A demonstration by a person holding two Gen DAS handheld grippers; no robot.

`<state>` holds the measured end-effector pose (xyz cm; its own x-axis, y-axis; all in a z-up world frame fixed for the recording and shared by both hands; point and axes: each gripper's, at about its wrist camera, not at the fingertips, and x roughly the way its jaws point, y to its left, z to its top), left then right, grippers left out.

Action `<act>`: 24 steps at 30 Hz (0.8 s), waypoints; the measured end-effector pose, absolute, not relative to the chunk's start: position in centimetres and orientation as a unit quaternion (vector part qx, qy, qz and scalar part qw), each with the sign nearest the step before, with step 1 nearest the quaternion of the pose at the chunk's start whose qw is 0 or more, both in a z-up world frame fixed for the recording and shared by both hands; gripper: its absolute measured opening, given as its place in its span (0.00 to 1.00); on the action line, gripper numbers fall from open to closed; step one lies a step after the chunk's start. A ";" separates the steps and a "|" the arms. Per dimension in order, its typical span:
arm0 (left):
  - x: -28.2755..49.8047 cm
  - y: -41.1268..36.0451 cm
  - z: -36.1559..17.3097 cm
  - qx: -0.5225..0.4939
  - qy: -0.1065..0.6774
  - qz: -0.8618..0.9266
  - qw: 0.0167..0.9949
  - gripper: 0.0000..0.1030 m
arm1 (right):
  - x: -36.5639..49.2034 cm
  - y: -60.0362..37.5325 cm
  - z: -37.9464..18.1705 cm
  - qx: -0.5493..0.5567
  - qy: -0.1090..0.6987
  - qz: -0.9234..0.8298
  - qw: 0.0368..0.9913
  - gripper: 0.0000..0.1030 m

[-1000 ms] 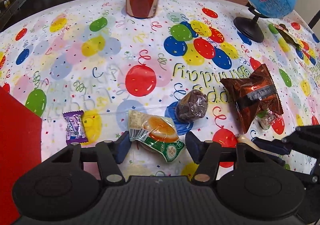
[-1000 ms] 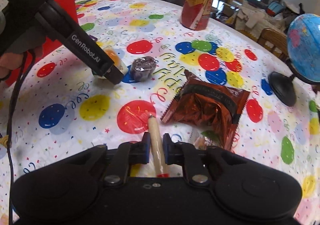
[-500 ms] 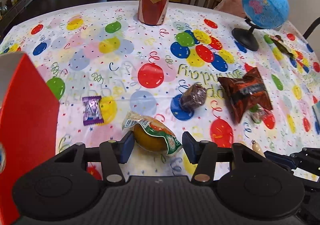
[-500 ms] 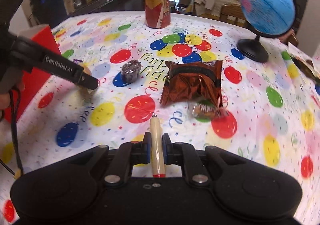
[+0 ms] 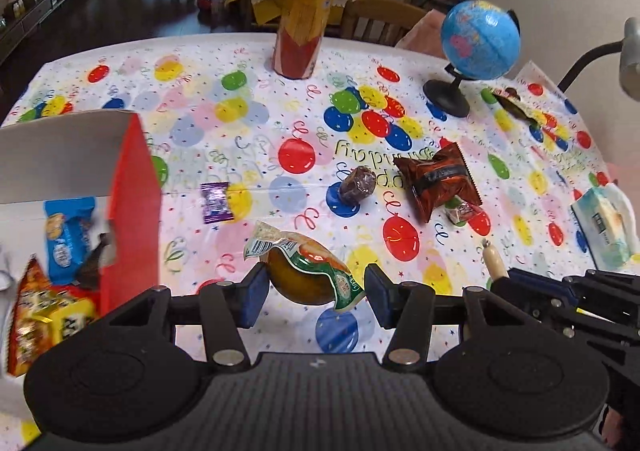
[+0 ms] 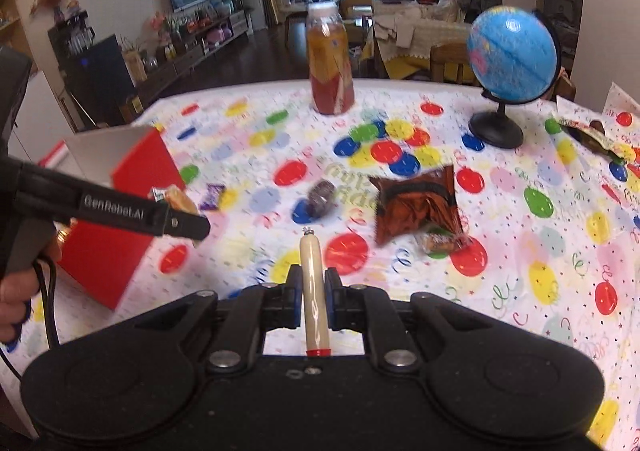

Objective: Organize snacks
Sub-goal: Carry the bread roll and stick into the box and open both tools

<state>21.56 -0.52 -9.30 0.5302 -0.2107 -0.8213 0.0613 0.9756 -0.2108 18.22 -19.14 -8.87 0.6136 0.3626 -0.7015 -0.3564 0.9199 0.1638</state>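
The left gripper [image 5: 314,293] is part-way closed on a wrapped orange snack [image 5: 305,271], its two blue pads pressing the packet's sides and holding it clear of the counter [image 5: 192,131], just right of the red box [image 5: 132,207] as the left wrist camera sees it. The right gripper [image 6: 313,291] is closed tight on a pale sausage stick [image 6: 314,291], which lies lengthwise between the pads with its red-capped end toward the camera and its clipped tip pointing out over the balloon-print cloth. In the right wrist view the left gripper [image 6: 198,227] reaches in from the left, the snack [image 6: 176,198] showing at its tip against the box's upper edge [image 6: 136,155], and a hand [image 6: 16,287] grips its handle. The red box stands open at the counter's left side; inside it lie a blue packet [image 5: 66,235] and an orange-yellow packet [image 5: 44,303]. Right of the box on the cloth, a small purple candy [image 5: 216,202] lies nearest, then a dark round wrapped sweet [image 5: 357,183], then a brown foil bag [image 5: 438,179] with a small clear-wrapped candy [image 5: 464,211] touching its near corner. Well beyond the box, at the far edge, stands an orange drink bottle [image 5: 302,31]; a blue globe [image 5: 480,39] on a black stand sits far to the box's right, with a dark opened wrapper [image 5: 516,107] near it. A tissue pack [image 5: 608,227] lies at the counter's right edge, well apart from the box.
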 end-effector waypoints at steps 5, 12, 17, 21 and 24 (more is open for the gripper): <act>19.9 1.6 -7.3 -0.082 0.467 -0.078 0.877 0.50 | 17.1 -17.0 -6.7 0.013 0.375 0.210 0.903 0.09; 17.8 5.1 -5.2 -0.088 0.450 -0.072 0.886 0.50 | 16.0 -13.1 -4.5 0.010 0.354 0.227 0.907 0.09; 16.5 8.0 -4.0 -0.094 0.437 -0.062 0.892 0.50 | 15.5 -9.8 -3.4 0.010 0.345 0.245 0.906 0.09; 15.6 10.4 -3.2 -0.100 0.428 -0.049 0.897 0.51 | 15.5 -7.0 -2.7 0.007 0.339 0.261 0.904 0.09; 15.1 12.3 -2.9 -0.102 0.422 -0.037 0.900 0.51 | 15.7 -4.9 -2.5 0.003 0.336 0.270 0.902 0.09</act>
<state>15.10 12.31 -2.88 0.6403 -0.1529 -0.7527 -0.0190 0.9765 -0.2146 15.73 -4.92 -2.48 0.6283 0.4896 -0.6046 -0.4858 0.8539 0.1866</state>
